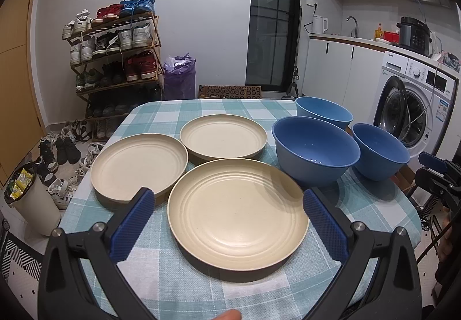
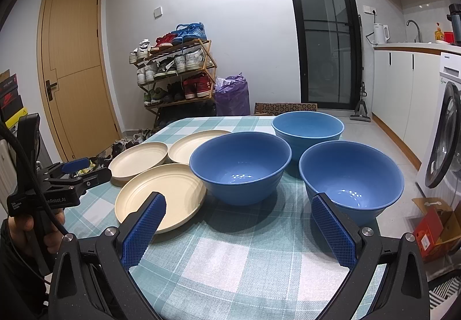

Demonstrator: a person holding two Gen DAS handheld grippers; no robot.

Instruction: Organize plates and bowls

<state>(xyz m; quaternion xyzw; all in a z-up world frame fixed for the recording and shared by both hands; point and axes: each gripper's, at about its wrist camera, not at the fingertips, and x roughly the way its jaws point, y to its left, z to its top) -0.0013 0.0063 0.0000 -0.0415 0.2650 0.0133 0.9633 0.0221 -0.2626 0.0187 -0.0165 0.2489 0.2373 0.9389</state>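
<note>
**Plates and bowls: nothing stacked yet**

Table (image 1: 161,276), checked cloth. Left to right: three cream plates, then three blue bowls, all lying singly.

- Left plate (image 1: 138,166) sits at the left edge of the group; far plate (image 1: 223,135) behind it; near plate (image 1: 237,217) closest to the camera, its rim overlapping or touching the other two (cannot tell which).
- Middle bowl (image 1: 315,148) just right of the near plate; far bowl (image 1: 324,112) behind; right bowl (image 1: 380,151) near the table's right edge. Bowls stand close together, upright.

Progress, judged: no plate on a plate, no bowl in a bowl. All sorting is left to do.

Pose:
- Left claw (image 1: 227,222) released, jaws wide apart, straddling the near plate from above and holding nothing.
- Right claw (image 2: 239,229) released too, jaws wide, empty, hovering over bare cloth in front of the middle and right bowls.

A hand (image 2: 31,222) grips the left claw's handle, seen in the right wrist view.
</note>
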